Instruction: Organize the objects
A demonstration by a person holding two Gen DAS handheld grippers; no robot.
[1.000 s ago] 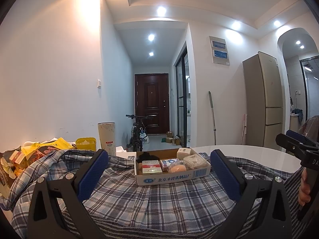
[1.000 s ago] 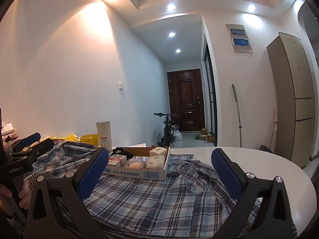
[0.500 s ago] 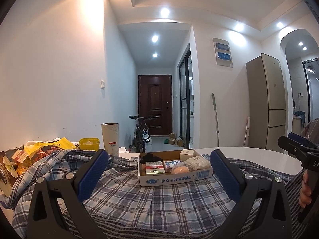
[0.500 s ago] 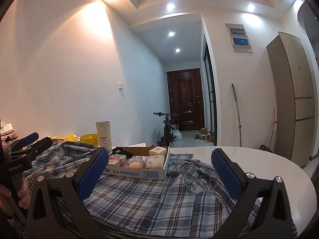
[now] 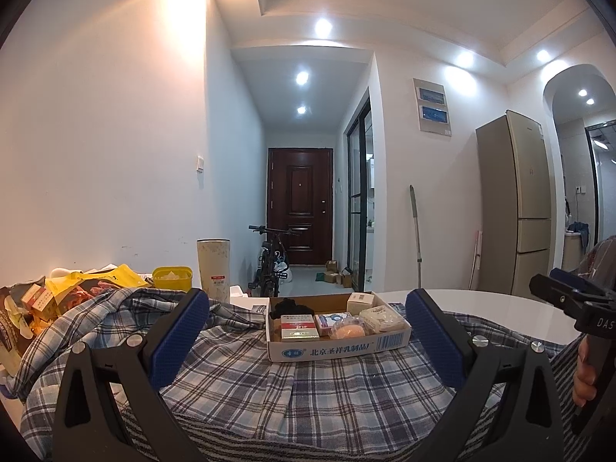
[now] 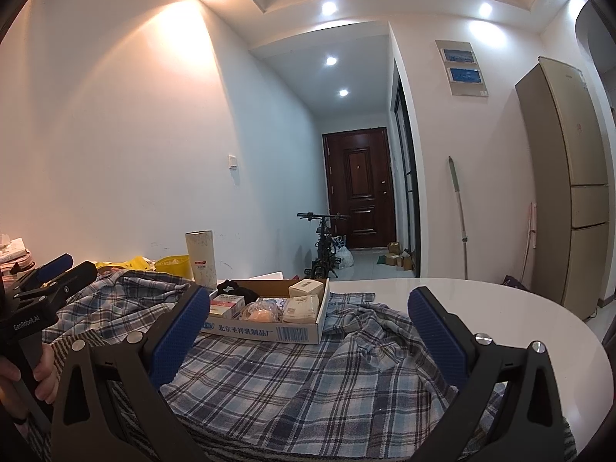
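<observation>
Table (image 6: 500, 308), white and round, fills lower frame, draped with plaid shirt (image 5: 308, 392). Cardboard tray (image 5: 338, 342) sits on shirt at centre, holding small boxes and packets. Left gripper (image 5: 306, 331) and right gripper (image 6: 308, 329) both spread wide, empty, low in frame before tray.

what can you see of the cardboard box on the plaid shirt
The cardboard box is a shallow open tray, brown inside, with a white front printed in blue Chinese text and a barcode. It sits flat on the rumpled plaid shirt covering the table. It holds small cartons, wrapped packets and something black at the back. Neither tool touches it.
</observation>
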